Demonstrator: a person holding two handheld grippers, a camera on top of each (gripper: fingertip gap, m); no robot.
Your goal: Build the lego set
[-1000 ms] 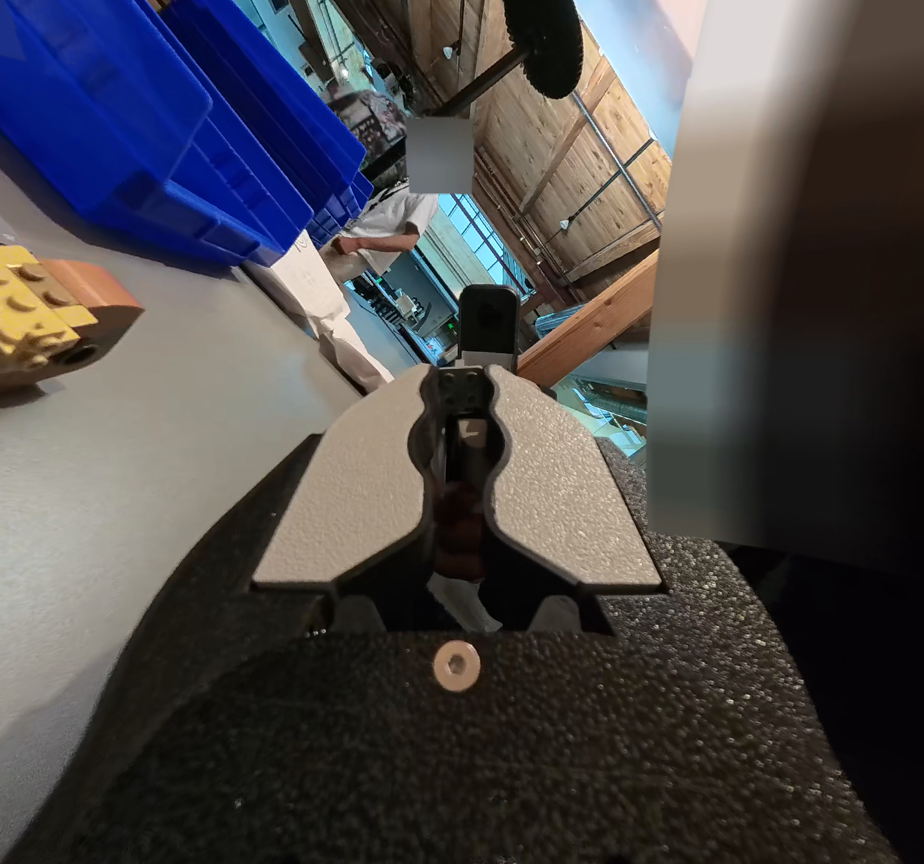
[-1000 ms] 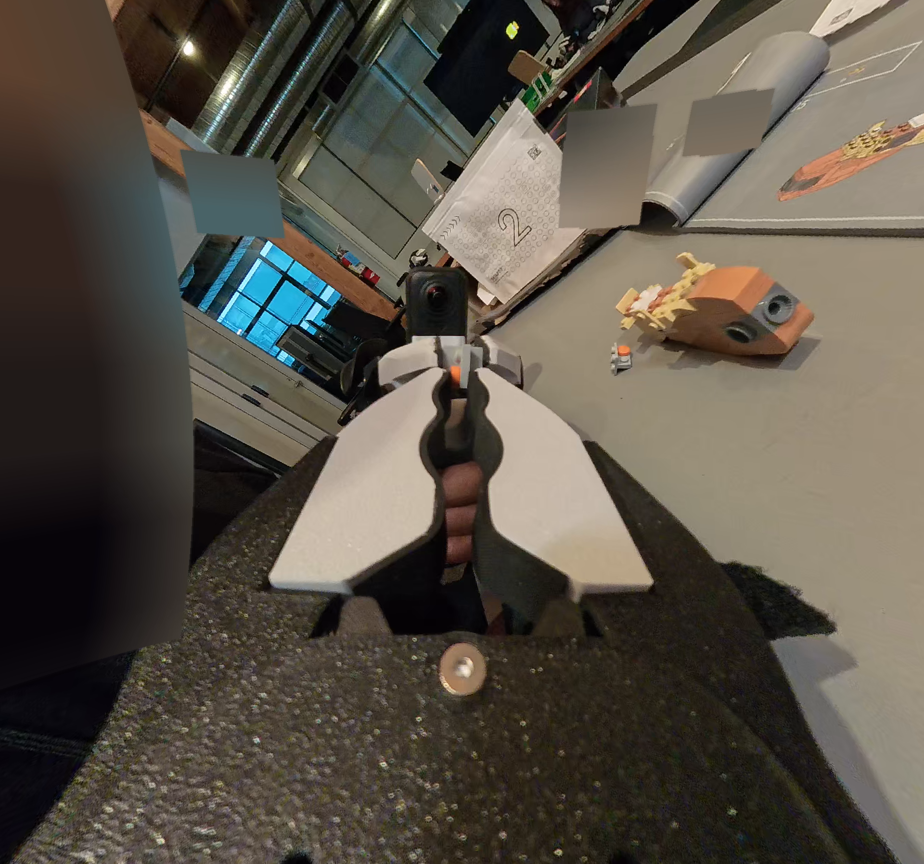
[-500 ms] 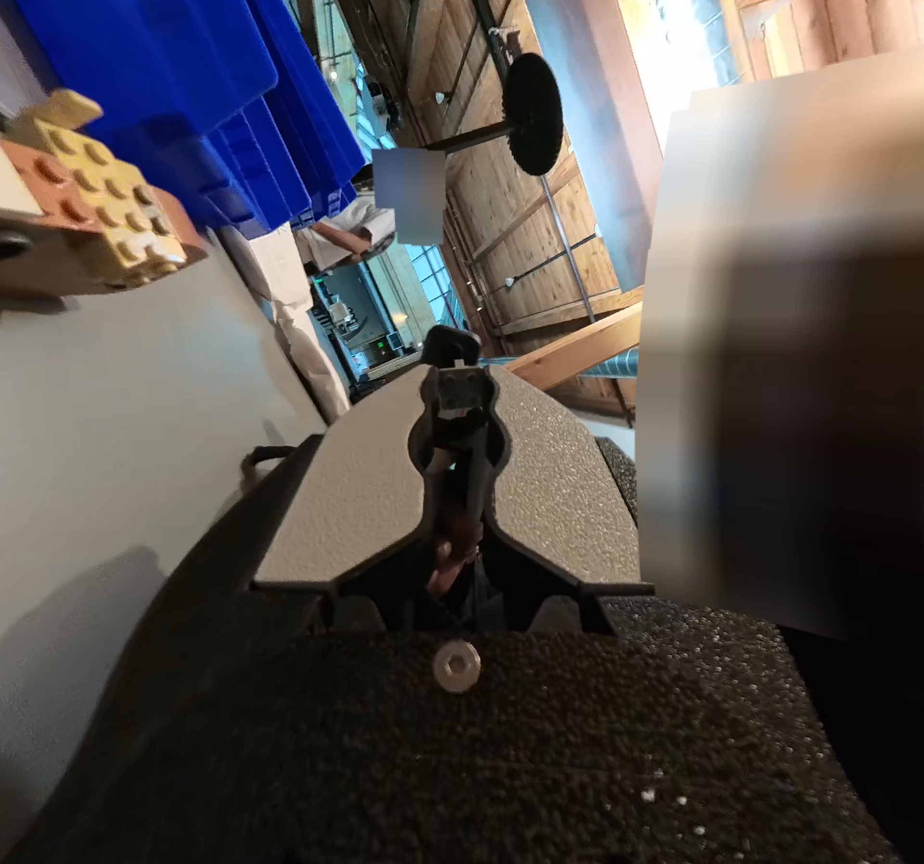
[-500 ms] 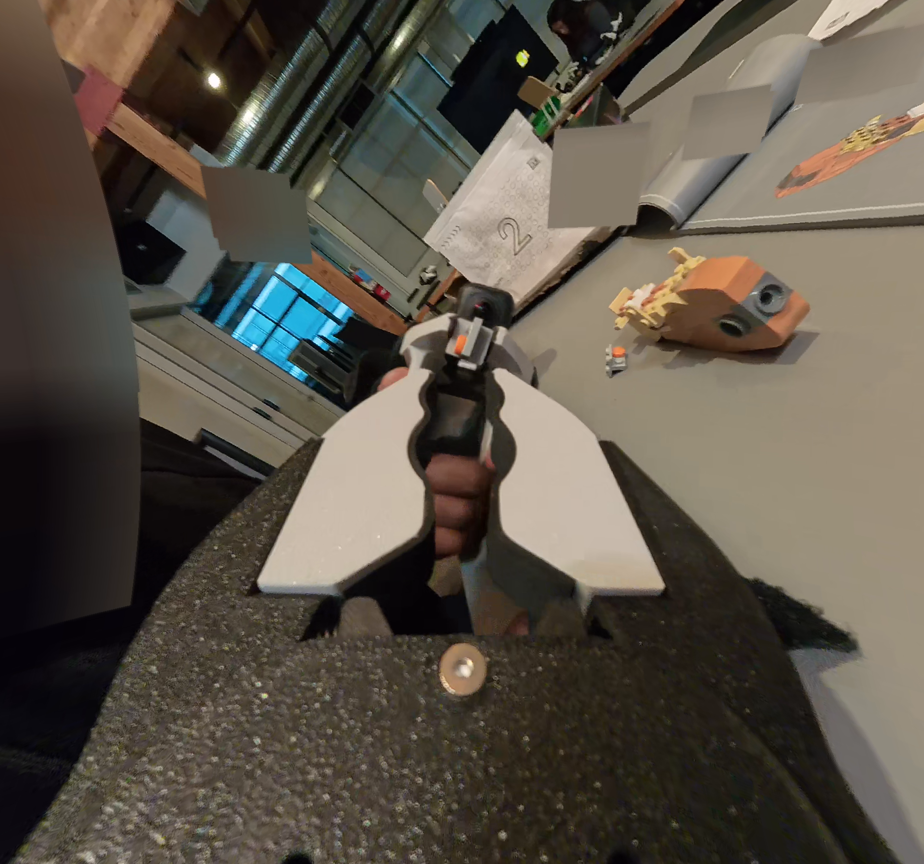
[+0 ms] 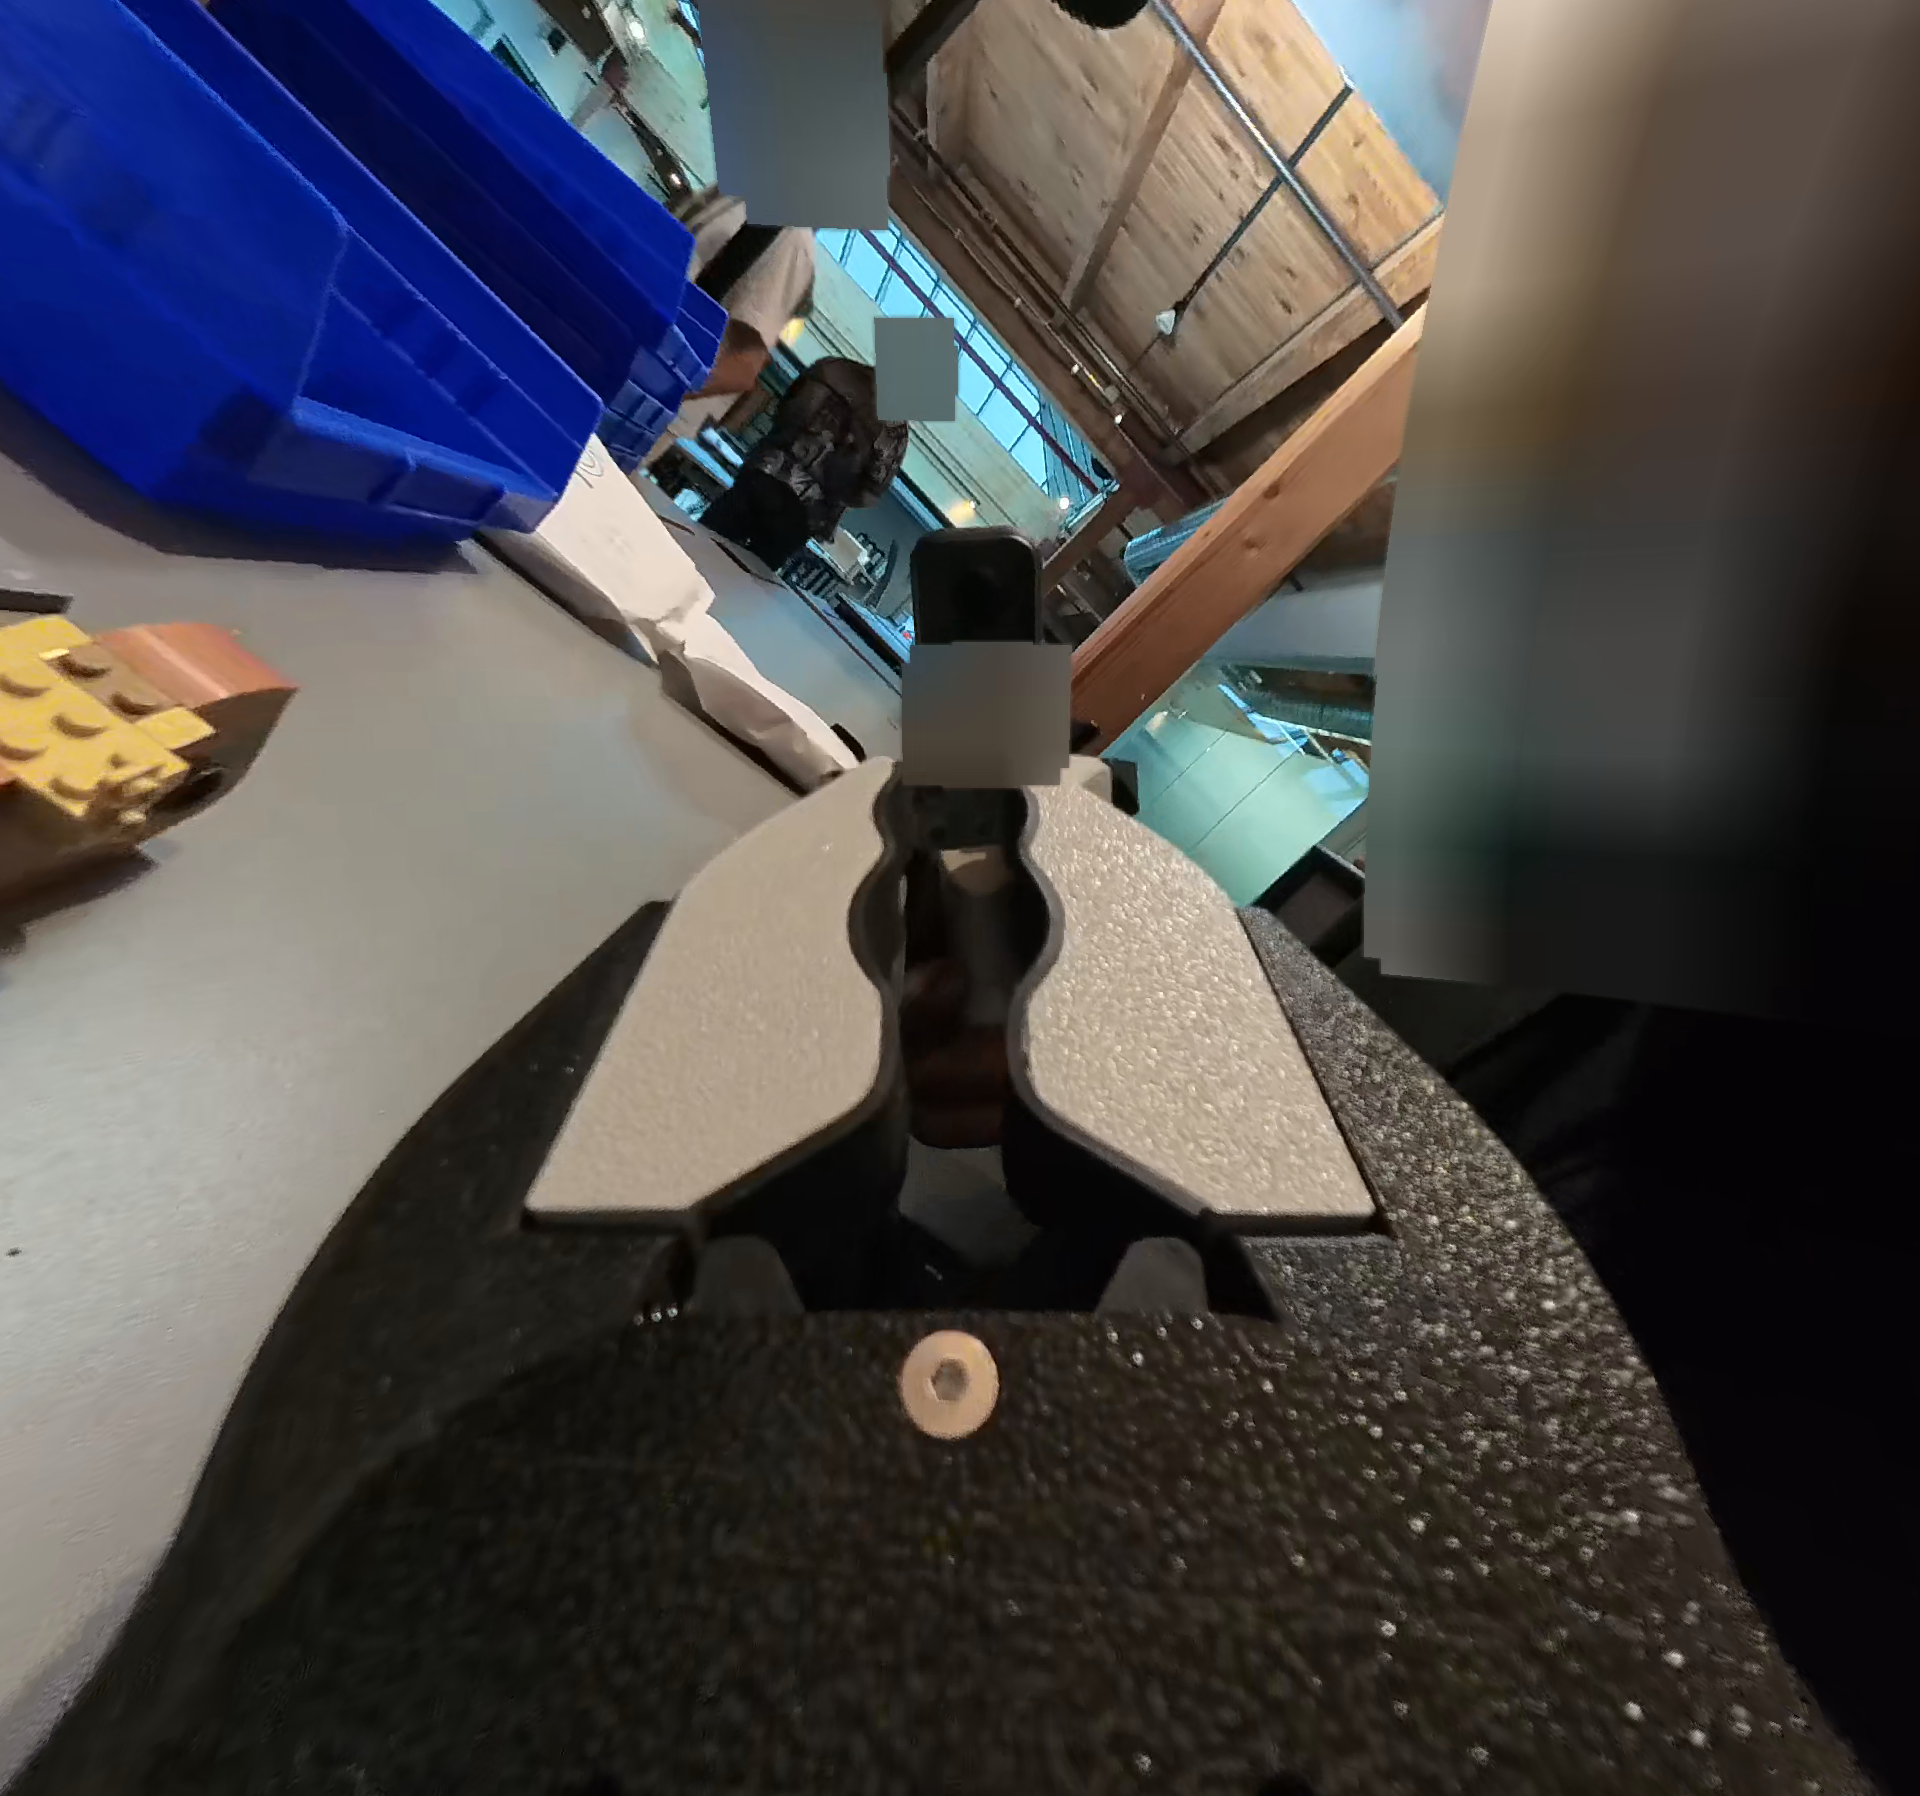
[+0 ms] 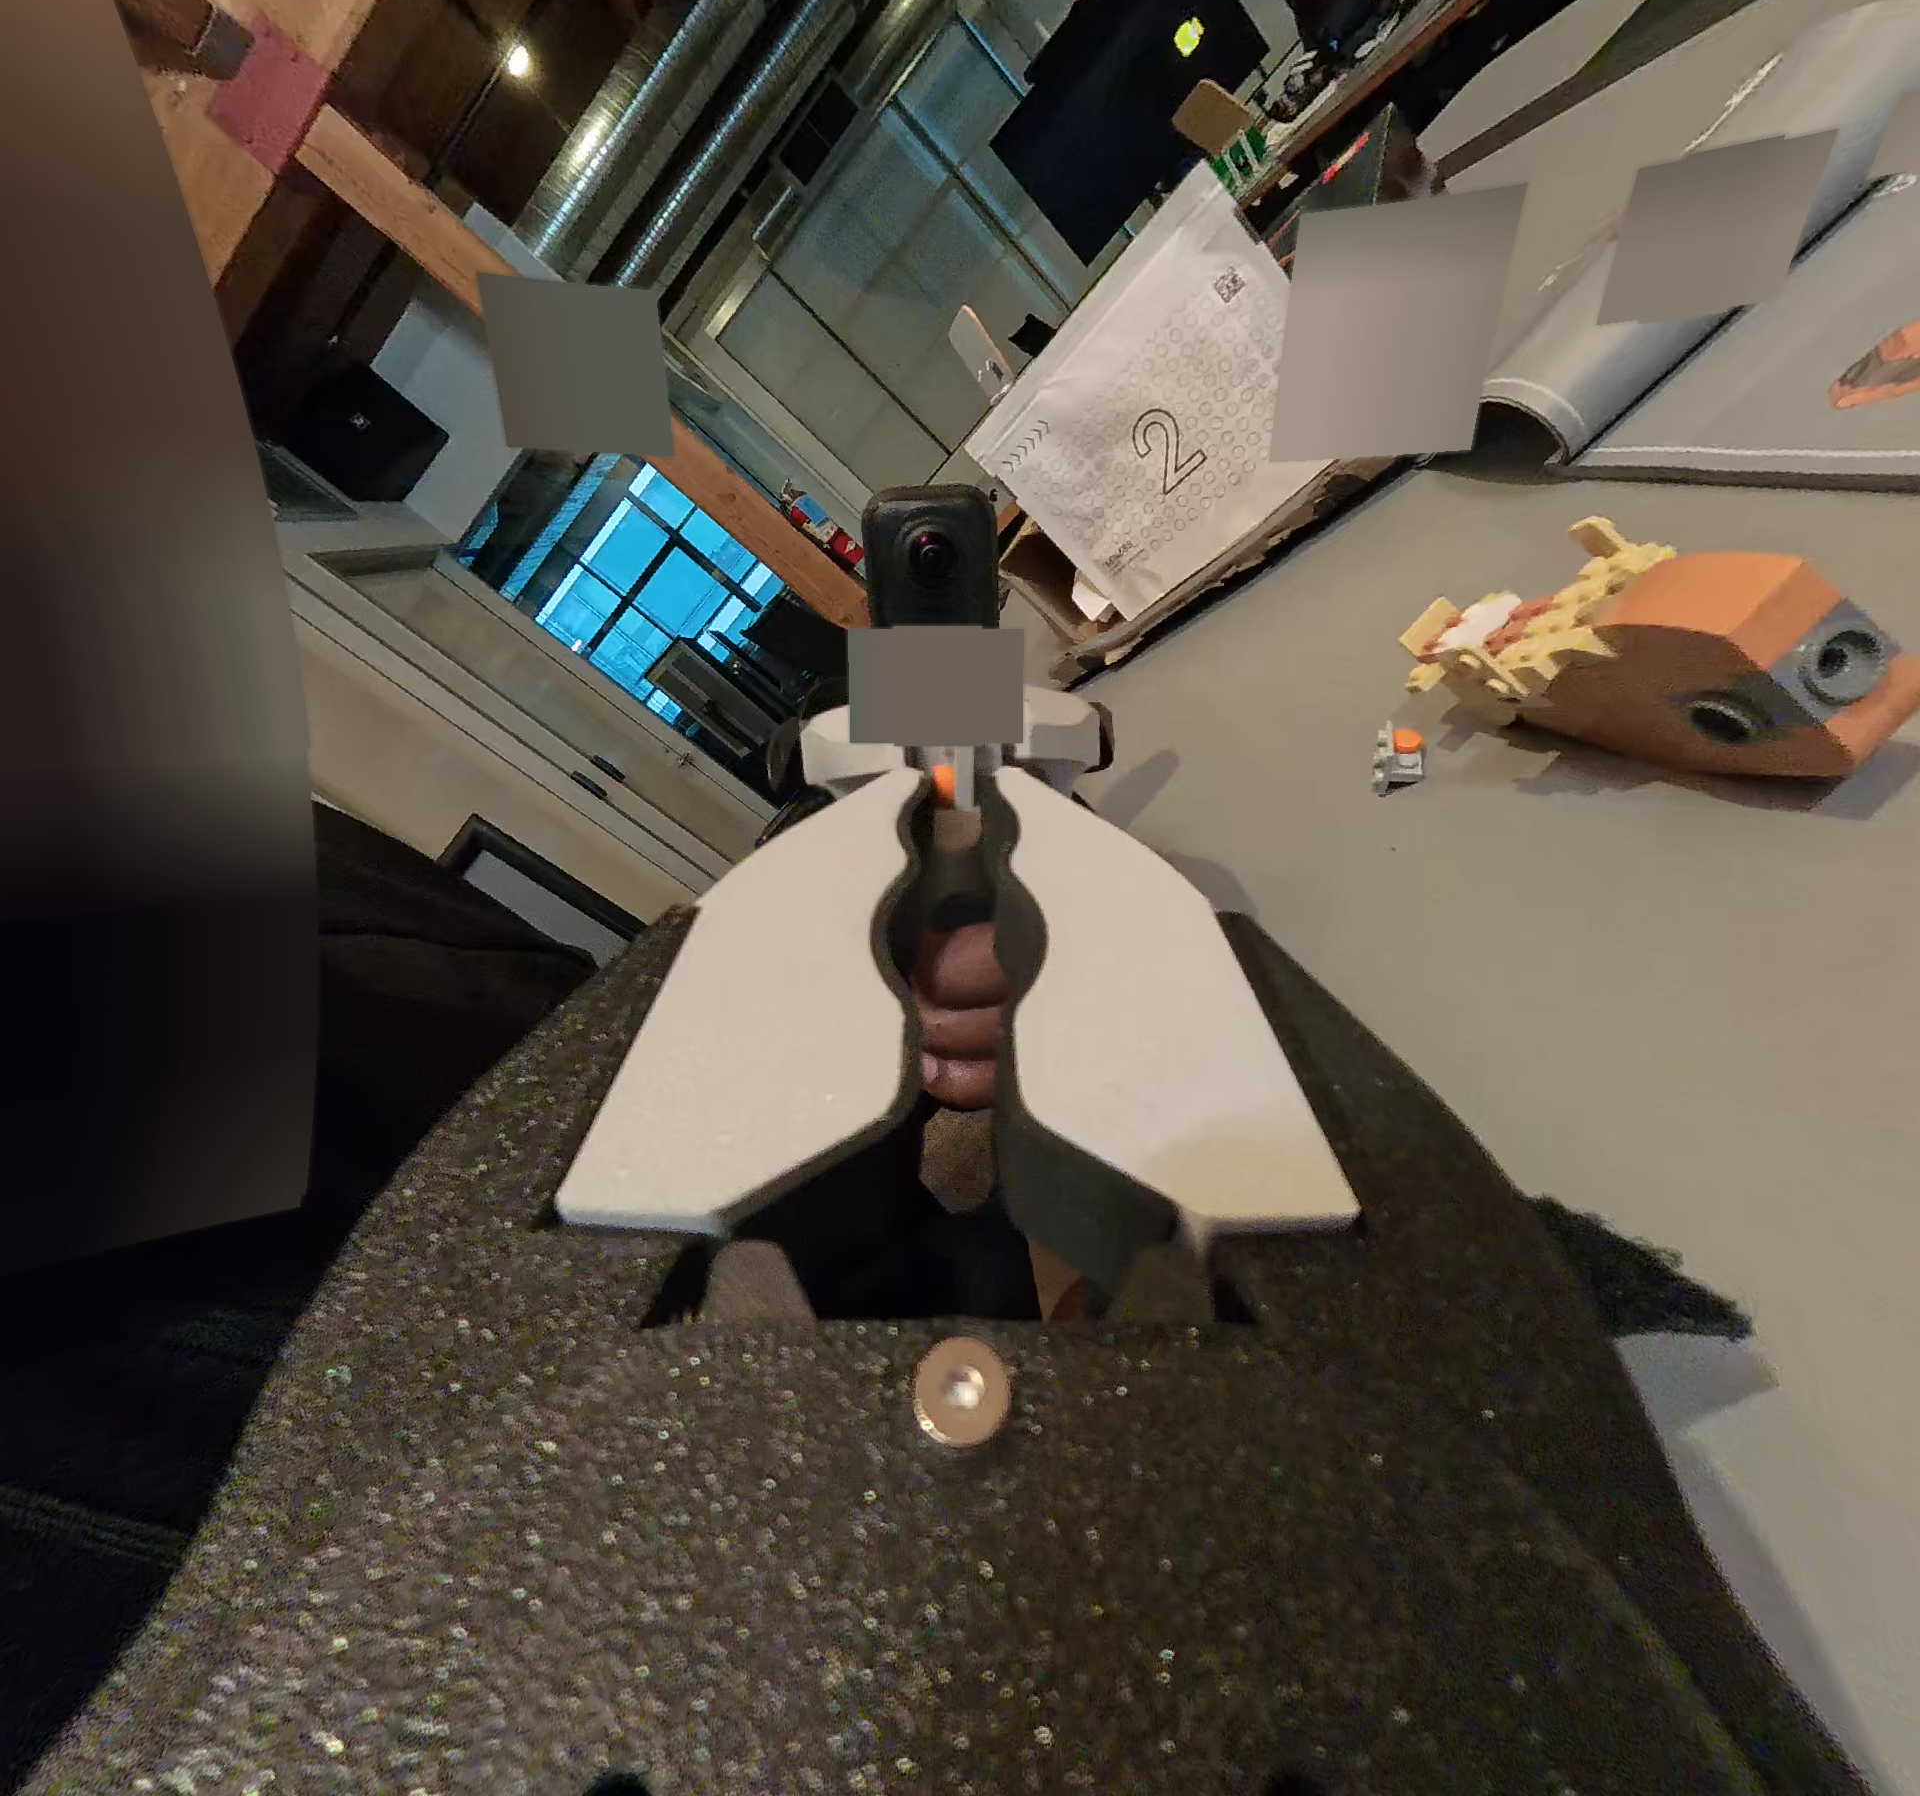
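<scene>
In the left wrist view, a dark brick is pinched in the left hand-held gripper [image 5: 961, 827]. The right hand-held gripper [image 6: 956, 790] is closed on a grey-orange piece; the brown-tan lego model [image 6: 1683, 676] is seen lying on the counter [image 6: 1455, 1019] at the right, its long axis sideways.

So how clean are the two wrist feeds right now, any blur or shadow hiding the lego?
Left wrist view: the brown and yellow lego model is cut by the frame edge and softly blurred, and wide-angle bending tilts the blue bins. Right wrist view: the model and small loose piece are sharp, casting soft shadows on the grey table.
</scene>
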